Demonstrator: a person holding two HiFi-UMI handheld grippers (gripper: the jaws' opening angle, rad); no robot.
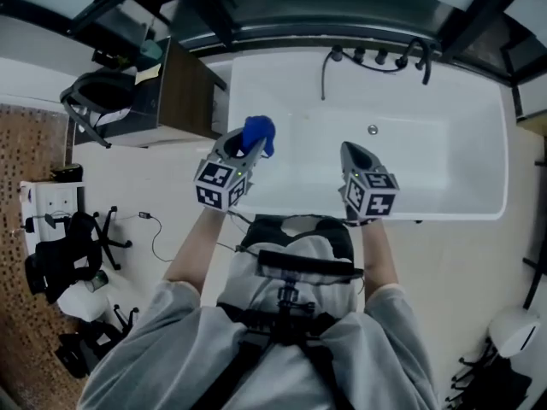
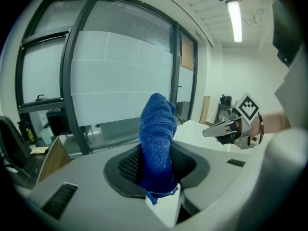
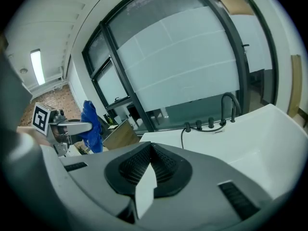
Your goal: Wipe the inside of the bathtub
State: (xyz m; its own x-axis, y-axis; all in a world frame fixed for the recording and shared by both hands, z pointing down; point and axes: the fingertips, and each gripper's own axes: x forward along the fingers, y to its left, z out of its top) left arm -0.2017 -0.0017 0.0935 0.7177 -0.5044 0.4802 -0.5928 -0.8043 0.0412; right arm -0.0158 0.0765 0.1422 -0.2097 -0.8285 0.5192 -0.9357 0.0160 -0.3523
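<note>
Grips a blue towelling cloth (image 2: 158,134) between the jaws of the left gripper (image 2: 156,177), above the near rim of the long white bathtub (image 1: 444,169), toward its left end and not yet down inside it. Stands up from the jaws in a thick folded bunch, with a small loose corner hanging below them. Probably very light and soft, without any stiffness, so likely to flop and fold over when pressed on the bathtub wall; probably drags well on the smooth white surface, and more so when wet. Best taken as now, by the bunched middle, deep between the ribbed pads (image 2: 127,167), with enough free cloth beyond the tips to meet the surface before the hard jaws do. Has the right gripper (image 3: 147,170) closed on nothing, jaws together, also above the near rim of the bathtub, about at its middle and well apart from the cloth. Shows a bare bathtub floor with a small round metal drain (image 1: 373,130), and a black tap set with hose (image 1: 380,58) on the far rim. Seems not begun yet with the wiping itself.
</note>
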